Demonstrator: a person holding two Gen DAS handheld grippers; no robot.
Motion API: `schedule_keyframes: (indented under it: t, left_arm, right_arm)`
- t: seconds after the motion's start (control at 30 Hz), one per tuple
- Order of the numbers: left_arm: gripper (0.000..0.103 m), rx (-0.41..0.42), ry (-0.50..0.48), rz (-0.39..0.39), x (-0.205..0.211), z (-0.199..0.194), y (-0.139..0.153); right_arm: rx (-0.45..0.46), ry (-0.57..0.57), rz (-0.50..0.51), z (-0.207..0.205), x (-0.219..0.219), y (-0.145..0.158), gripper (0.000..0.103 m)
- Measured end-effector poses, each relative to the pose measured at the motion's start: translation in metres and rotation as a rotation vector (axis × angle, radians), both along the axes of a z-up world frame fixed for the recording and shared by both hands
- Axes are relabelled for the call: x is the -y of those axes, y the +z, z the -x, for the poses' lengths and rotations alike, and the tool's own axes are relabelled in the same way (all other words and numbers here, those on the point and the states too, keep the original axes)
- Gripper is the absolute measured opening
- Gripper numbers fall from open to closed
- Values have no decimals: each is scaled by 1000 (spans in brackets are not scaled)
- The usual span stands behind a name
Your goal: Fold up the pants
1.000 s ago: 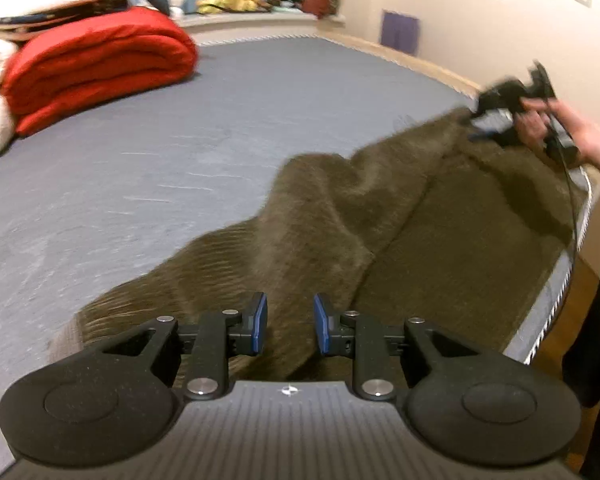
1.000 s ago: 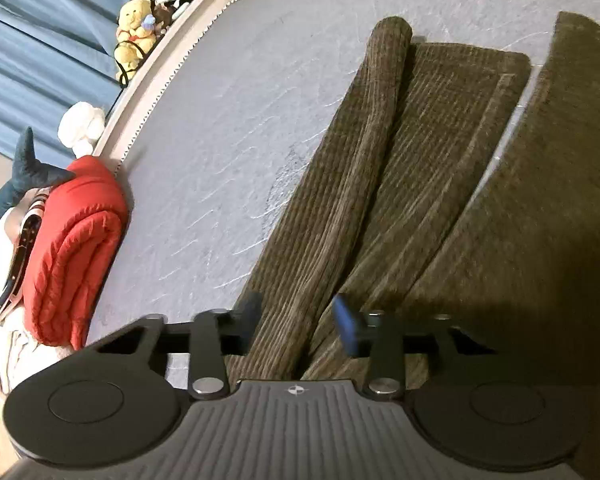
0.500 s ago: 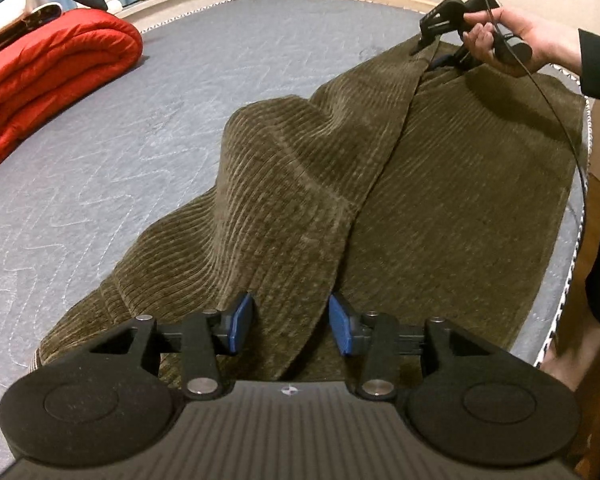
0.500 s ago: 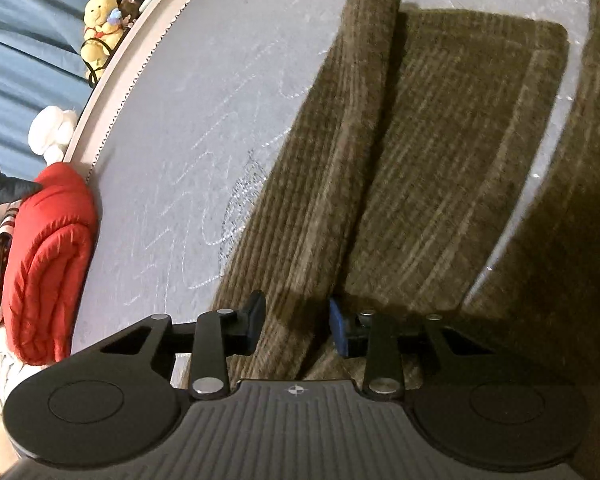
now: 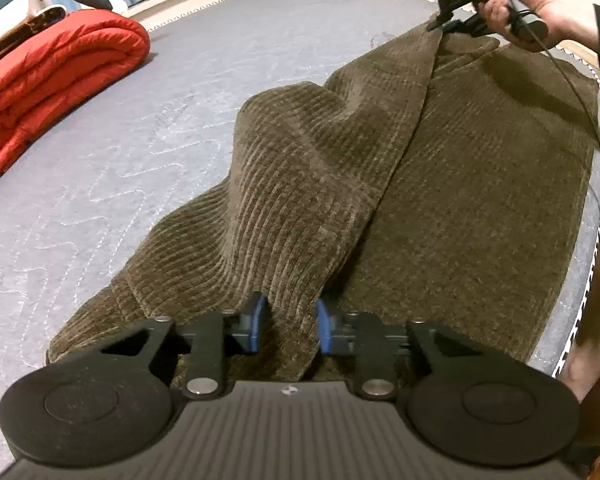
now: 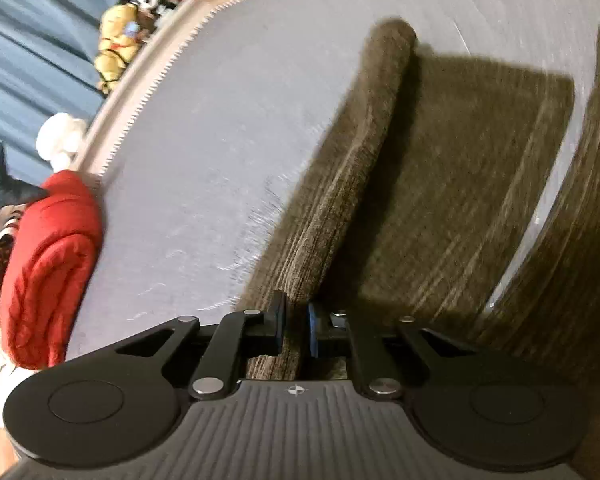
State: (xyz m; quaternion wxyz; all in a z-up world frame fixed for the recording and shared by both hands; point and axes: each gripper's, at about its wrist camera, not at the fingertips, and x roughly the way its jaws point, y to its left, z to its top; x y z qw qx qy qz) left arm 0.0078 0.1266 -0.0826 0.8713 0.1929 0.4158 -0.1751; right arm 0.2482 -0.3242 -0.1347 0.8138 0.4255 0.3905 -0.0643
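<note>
The pants (image 5: 380, 168) lie on the bed (image 5: 140, 128), long axis running straight ahead of the left gripper (image 5: 288, 328), jaws open astride the raised fold; right gripper (image 6: 296, 332) pinches the far end.

Counted: one pair of brown corduroy pants (image 5: 480, 184), spread on one bed (image 5: 140, 128) with grey quilted cover. Two legs seen in right wrist view, one lying flat, one lifted along its edge. Two hand-held grippers: left hand-held gripper (image 5: 287, 328), two blue-padded fingers set apart astride a cloth fold; right hand-held gripper (image 6: 296, 330), two fingers closed on the raised pants edge. One bare hand (image 5: 528, 4) visible, holding the right unit. One cable (image 5: 580, 92) trailing from it. One red folded quilt (image 5: 56, 76). One yellow plush toy (image 6: 118, 46). One white plush item (image 6: 60, 140). Further items on the far ledge too blurred to count.
</note>
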Motion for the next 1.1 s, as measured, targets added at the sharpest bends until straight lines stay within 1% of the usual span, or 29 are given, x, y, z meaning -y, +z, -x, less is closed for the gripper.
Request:
schedule_keyframes:
  t: [0.03,0.13,0.3,0.37,0.43,0.5,0.53,0.6,0.67,0.73,0.77,0.8,0.87,0.93,0.97,1.0,1.03,1.07,1.1]
  left_arm:
    - [18,7,2,4,-1,1,2]
    - [14,36,8,26,-6,5,12]
    - [11,90,41,94,-22,14,38]
    - [9,121,37,109,-26,21,50]
    - [8,154,30,139,-35,34,60]
    - [7,148,24,147,-41,41,63]
    - [4,148,12,141,-43,46,64]
    - [4,149,-20,127,-45,54,65]
    - [4,140,-52,121,-47,63,64]
    - [4,129,-83,104,-49,72,60]
    - [4,115,-106,98,-50,76,56]
    - [4,92,-151,81,-49,82,49]
    - [4,33,-244,29,-46,92,34]
    - [4,-27,-332,-55,-39,103,16]
    - [4,-40,-353,-83,-35,105,11]
    - [7,-40,-358,-92,-34,104,10]
    - [9,-38,-352,-85,-36,102,11]
    - [10,-30,-340,-64,-39,102,13]
    - [10,-14,-327,-34,-42,102,18]
  right_arm:
    - [16,3,6,3,1,6,11]
    - [47,4,11,15,7,24,11]
    - [100,11,2,45,25,58,10]
    - [124,18,3,63,32,74,9]
    - [159,33,40,85,36,93,9]
    - [162,50,87,108,37,107,9]
    - [154,58,100,120,38,111,9]
    - [136,72,114,145,41,114,8]
    - [113,82,143,169,43,113,8]
    - [67,96,175,191,42,104,8]
    - [45,101,180,200,43,100,8]
    - [15,105,185,209,43,92,8]
    - [-47,123,212,220,39,78,8]
    - [-131,142,197,225,42,53,10]
    - [-172,156,158,224,46,38,13]
    - [-205,151,125,224,51,27,14]
    - [-220,123,104,224,58,18,17]
    - [-214,86,93,223,66,14,27]
    - [-204,40,107,222,74,15,37]
